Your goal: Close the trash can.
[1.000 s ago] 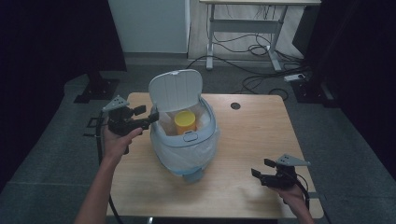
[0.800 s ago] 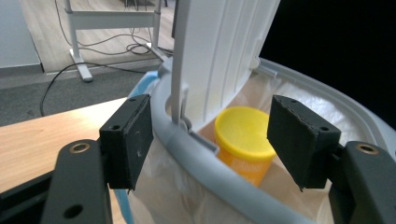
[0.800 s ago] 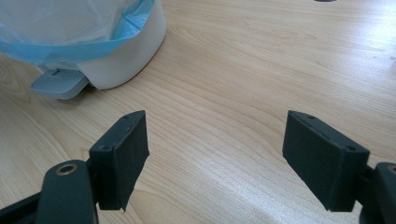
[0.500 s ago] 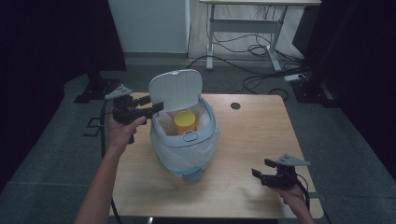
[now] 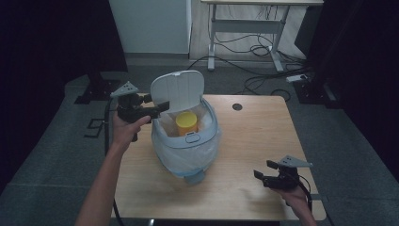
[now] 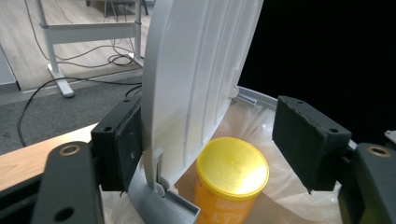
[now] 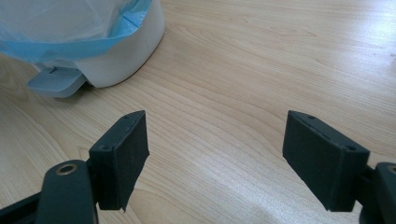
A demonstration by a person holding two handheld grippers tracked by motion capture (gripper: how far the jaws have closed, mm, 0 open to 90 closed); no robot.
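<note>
**Q:** While the person sits at the surface [image 5: 263, 141], what is each hand-held gripper doing?

**A:** The left hand-held gripper [image 5: 157, 107] is raised beside a small white bin [image 5: 186, 148], its tips at the edge of the upright lid [image 5: 178, 92]. In the left gripper view the lid [image 6: 196, 79] stands between the two black jaws. One pad [image 6: 119, 142] lies against the lid's outer face; the other pad [image 6: 310, 140] stands well clear of it. The jaws have just been opening, so the lid looks released rather than gripped.

**Q:** And the other one?

**A:** The right hand-held gripper [image 5: 263, 170] rests low near the person's edge of the surface, well apart from the bin. Its jaws stand apart with only bare wood between them, holding nothing.

**Q:** What is in the bin?

**A:** A yellow-capped canister [image 5: 187, 123] stands upright inside the plastic bin liner [image 5: 188, 150], just beyond and below the left jaws.

**Q:** Which step does this look like?

**A:** Probably the lid has been lifted open and is being let go. A likely next move is to draw the left hand-held gripper back without knocking the lid shut, then deal with the canister or close the bin.
</note>
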